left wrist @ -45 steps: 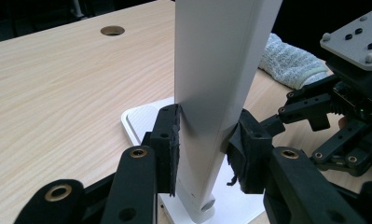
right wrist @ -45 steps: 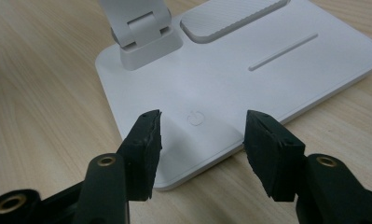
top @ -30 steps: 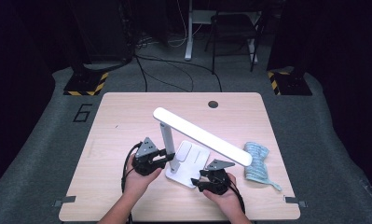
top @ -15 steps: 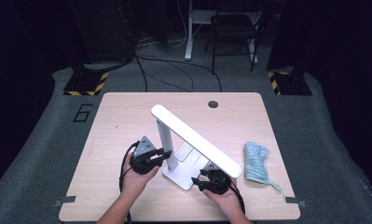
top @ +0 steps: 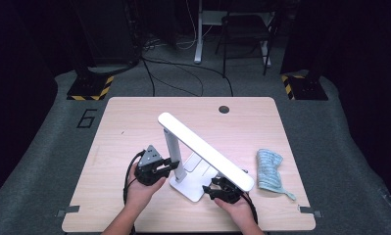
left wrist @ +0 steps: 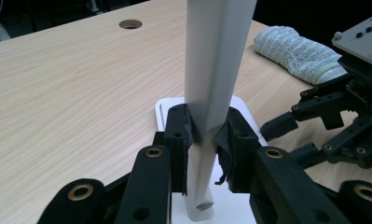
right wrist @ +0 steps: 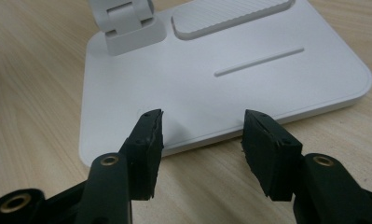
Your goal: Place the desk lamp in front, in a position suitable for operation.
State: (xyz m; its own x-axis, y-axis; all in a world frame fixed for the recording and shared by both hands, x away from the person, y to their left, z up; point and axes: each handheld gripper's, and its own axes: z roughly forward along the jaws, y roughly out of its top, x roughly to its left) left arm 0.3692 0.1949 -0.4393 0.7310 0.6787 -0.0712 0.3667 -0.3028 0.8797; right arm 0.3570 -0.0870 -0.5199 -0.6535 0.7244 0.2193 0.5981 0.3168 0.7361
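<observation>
Lamp [top: 203,156] stands on the light wooden table [top: 129,122], dark room behind.

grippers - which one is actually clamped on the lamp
The left gripper: its jaws pinch the lamp's upright post. The right gripper is open, its jaws apart over the base, holding nothing.

— On the wooden table [top: 134,127]?
— White desk lamp [top: 193,161], head slanting down to the right. Left gripper [top: 169,164] against its upright post, right gripper [top: 213,187] at the base's near edge. Blue cloth [top: 269,169] lying right.
</observation>
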